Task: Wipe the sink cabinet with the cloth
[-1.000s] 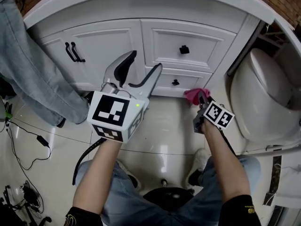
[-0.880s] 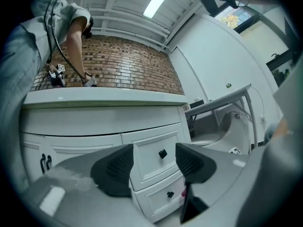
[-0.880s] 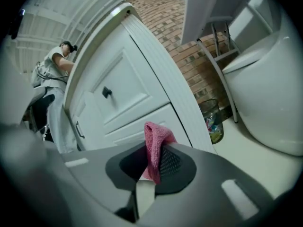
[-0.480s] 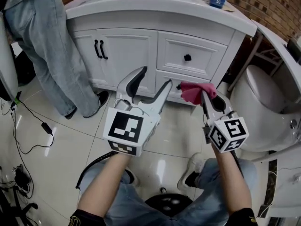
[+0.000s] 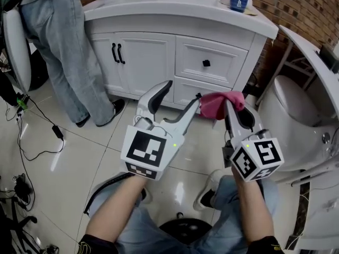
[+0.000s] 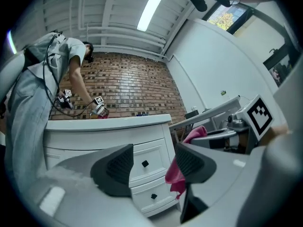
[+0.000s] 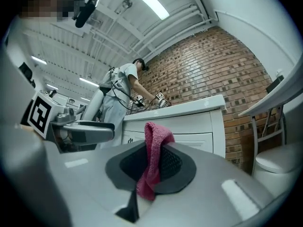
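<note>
The right gripper (image 5: 235, 110) draws the pink cloth (image 5: 214, 105) back from the foot of the sink cabinet (image 5: 143, 52) toward 6 o'clock; the cloth now seems clear of the lower drawer (image 5: 183, 87), and the countertop (image 5: 175, 7) comes into view at 12 o'clock

Sink cabinet (image 5: 175, 52) front: open to approach across floor tiles (image 5: 106, 142); left flank: standing person's legs (image 5: 63, 52) near the doors, cables (image 5: 55, 133) on the floor; right flank: toilet (image 5: 288, 120) just beside cabinet, narrow gap.
</note>
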The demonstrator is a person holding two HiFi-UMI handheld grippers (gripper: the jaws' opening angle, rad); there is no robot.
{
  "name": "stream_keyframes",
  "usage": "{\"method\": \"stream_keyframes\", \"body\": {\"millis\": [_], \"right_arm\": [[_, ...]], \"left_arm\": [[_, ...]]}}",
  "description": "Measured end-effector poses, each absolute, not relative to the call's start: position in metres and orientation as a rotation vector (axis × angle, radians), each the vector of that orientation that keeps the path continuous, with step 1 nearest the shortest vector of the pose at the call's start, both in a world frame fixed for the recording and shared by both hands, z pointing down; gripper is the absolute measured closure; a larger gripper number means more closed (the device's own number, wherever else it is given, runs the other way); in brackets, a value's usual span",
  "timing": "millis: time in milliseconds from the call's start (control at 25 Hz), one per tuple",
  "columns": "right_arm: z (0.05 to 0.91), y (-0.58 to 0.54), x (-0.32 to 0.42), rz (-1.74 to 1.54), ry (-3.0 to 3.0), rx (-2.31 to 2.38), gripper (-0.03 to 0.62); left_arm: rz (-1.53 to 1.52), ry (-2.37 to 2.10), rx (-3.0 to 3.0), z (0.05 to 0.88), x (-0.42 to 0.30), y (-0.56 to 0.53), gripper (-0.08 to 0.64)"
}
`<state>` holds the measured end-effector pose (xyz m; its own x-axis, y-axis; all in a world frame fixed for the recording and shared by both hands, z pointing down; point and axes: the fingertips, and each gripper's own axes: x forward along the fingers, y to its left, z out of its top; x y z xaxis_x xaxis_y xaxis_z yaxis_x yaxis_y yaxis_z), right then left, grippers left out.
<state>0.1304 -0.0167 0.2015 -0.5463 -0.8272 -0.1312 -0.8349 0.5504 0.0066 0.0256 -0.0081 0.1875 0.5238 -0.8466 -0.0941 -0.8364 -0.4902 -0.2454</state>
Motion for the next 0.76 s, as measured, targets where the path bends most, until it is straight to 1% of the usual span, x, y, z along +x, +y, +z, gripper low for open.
{"method": "stream_keyframes", "body": {"millis": [760], "right_arm": [[0.200, 0.008, 0.138, 0.052, 2.673, -1.340, 0.572]], "left_arm": [[-0.121, 1.435, -2.500, 0.207, 0.059, 0.009, 0.281]]}}
